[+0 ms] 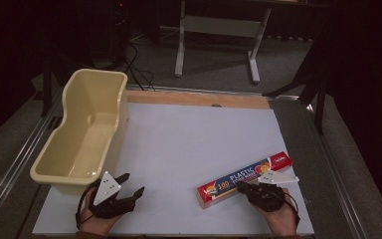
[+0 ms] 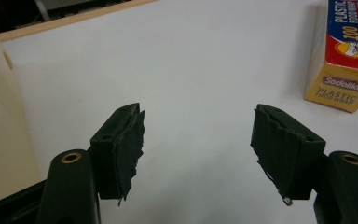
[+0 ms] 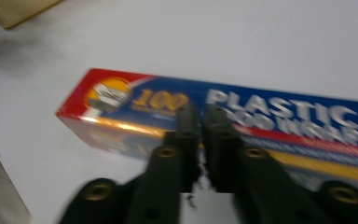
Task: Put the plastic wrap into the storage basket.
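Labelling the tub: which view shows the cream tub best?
High view: the whole cream tub shows, open top up, at the table's left edge. The left gripper view catches just its ribbed side wall; the right gripper view, a blurred corner.

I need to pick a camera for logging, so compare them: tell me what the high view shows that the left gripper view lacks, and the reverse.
High view alone: the whole tub, the right gripper by the box, both hands, and the floor and a table frame beyond. Left gripper view alone: the left gripper's torn pads up close, and the "Sodolike" label on the box end. Both: the white table, the box, the tub, and the left gripper open and holding nothing.
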The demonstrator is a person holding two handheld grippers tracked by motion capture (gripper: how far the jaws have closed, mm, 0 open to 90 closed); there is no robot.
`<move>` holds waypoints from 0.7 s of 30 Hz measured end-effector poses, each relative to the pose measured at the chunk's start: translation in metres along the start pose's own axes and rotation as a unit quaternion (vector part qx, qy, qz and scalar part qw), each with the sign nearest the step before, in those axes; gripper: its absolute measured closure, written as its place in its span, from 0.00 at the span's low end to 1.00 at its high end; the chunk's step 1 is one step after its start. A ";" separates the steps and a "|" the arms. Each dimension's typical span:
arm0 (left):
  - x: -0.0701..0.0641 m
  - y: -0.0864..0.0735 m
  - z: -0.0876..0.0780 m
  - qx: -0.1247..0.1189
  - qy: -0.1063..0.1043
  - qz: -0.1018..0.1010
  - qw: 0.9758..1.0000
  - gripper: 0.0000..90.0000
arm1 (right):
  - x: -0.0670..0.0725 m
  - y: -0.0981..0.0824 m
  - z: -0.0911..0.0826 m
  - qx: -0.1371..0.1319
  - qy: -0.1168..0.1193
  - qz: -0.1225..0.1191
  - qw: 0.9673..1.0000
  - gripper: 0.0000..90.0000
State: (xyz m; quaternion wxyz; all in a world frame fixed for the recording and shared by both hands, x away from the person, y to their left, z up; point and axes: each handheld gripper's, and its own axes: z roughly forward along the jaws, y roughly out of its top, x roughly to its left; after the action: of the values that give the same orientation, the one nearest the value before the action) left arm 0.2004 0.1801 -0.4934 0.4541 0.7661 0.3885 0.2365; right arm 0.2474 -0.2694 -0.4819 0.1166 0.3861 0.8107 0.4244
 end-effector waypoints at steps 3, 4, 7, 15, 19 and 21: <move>0.000 0.000 0.000 0.002 0.001 -0.001 1.000 0.38 | -0.014 -0.008 -0.007 0.025 -0.016 0.014 0.999 1.00; 0.000 0.000 0.000 0.002 0.001 -0.001 1.000 0.38 | -0.014 -0.008 -0.007 0.025 -0.016 0.014 0.999 1.00; 0.000 0.000 0.001 0.001 0.000 0.000 1.000 0.38 | -0.029 -0.021 -0.009 0.059 -0.025 0.033 0.997 1.00; -0.002 0.001 0.000 -0.002 -0.006 -0.001 1.000 0.39 | -0.059 -0.031 -0.013 0.094 -0.085 0.096 0.987 1.00; -0.002 0.001 -0.001 -0.004 -0.007 -0.002 1.000 0.39 | -0.073 -0.033 -0.016 0.087 -0.101 0.127 0.983 1.00; -0.002 0.002 -0.001 -0.004 -0.007 -0.001 1.000 0.39 | -0.078 -0.034 -0.016 0.088 -0.109 0.142 0.980 1.00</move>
State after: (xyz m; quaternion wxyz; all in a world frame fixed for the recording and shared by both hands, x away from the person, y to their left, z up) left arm 0.1986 0.1784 -0.4914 0.4600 0.7656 0.3853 0.2321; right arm 0.2740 -0.3471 -0.5098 0.1083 0.5498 0.7643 0.3193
